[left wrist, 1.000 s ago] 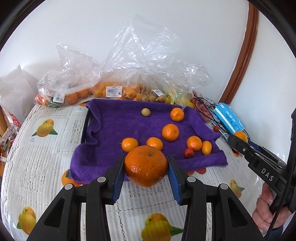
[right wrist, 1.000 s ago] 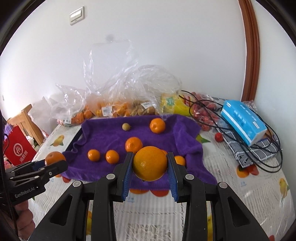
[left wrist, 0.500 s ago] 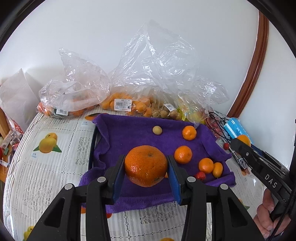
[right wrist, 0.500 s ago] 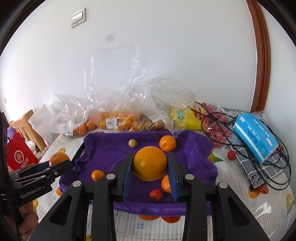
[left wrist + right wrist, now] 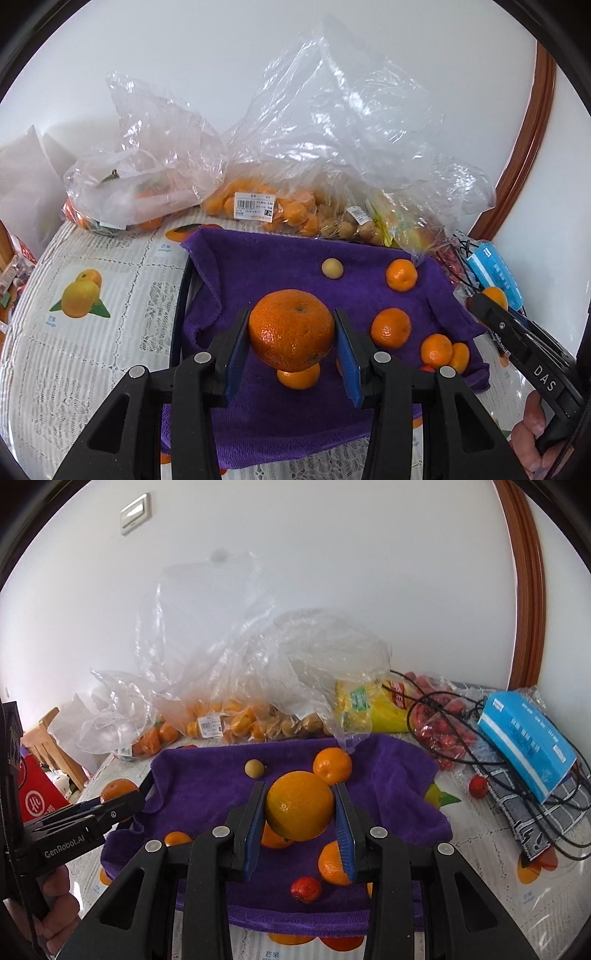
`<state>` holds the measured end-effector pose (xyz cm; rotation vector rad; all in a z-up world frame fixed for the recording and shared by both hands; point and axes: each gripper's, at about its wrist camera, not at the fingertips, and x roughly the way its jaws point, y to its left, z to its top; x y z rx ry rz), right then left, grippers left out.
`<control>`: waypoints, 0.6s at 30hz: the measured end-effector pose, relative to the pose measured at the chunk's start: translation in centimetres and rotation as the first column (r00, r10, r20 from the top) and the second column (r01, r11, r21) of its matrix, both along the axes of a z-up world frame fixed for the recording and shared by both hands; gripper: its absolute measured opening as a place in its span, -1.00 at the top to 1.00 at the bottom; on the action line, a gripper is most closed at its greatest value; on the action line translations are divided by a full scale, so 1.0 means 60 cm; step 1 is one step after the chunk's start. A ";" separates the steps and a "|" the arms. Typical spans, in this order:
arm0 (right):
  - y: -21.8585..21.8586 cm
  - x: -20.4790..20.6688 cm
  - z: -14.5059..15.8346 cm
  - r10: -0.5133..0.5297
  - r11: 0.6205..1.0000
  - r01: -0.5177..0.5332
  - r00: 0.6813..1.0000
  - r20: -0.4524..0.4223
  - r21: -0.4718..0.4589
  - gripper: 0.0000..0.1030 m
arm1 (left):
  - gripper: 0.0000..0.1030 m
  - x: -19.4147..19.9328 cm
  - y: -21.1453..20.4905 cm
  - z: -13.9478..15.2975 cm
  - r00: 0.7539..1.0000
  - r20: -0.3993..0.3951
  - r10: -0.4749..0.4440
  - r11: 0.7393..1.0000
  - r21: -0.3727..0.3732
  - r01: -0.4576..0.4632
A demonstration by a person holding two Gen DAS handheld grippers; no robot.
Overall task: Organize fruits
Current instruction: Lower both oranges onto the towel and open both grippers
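Orange fruit in both claws: left claw (image 5: pixel 291 332) clamps a large mandarin (image 5: pixel 291 329), right claw (image 5: pixel 300 810) clamps a smooth orange (image 5: pixel 299 805), both held above the purple towel (image 5: pixel 258 266) on the tabletop (image 5: pixel 92 332). Loose on the towel: several small mandarins (image 5: pixel 390 328), one pale round fruit (image 5: pixel 332 268), one small red fruit (image 5: pixel 305 889). Behind the towel sit clear plastic bags (image 5: pixel 332 147) of fruit against the wall; a blue box (image 5: pixel 526 738) and black cable (image 5: pixel 491 771) lie right of it.
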<state>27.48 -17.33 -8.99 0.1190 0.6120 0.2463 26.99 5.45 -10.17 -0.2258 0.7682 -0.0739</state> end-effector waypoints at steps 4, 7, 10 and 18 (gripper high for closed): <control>-0.002 0.013 -0.023 -0.004 1.000 0.004 0.999 -0.034 0.000 0.32 | 0.20 0.006 0.006 -0.022 1.000 -0.022 0.005 1.000 -0.008 -0.005; 0.001 0.020 -0.037 0.000 1.000 0.000 0.999 -0.054 -0.010 0.32 | 0.20 0.010 0.006 -0.035 0.999 -0.039 0.005 1.000 -0.006 -0.005; 0.002 0.025 -0.049 0.005 1.000 -0.006 0.997 -0.074 -0.013 0.32 | 0.20 0.012 0.004 -0.046 0.999 -0.053 0.000 1.000 -0.010 -0.001; 0.007 0.031 -0.075 0.005 0.999 -0.010 0.994 -0.113 -0.043 0.32 | 0.20 0.014 -0.015 -0.064 0.997 -0.075 -0.035 0.999 0.003 0.035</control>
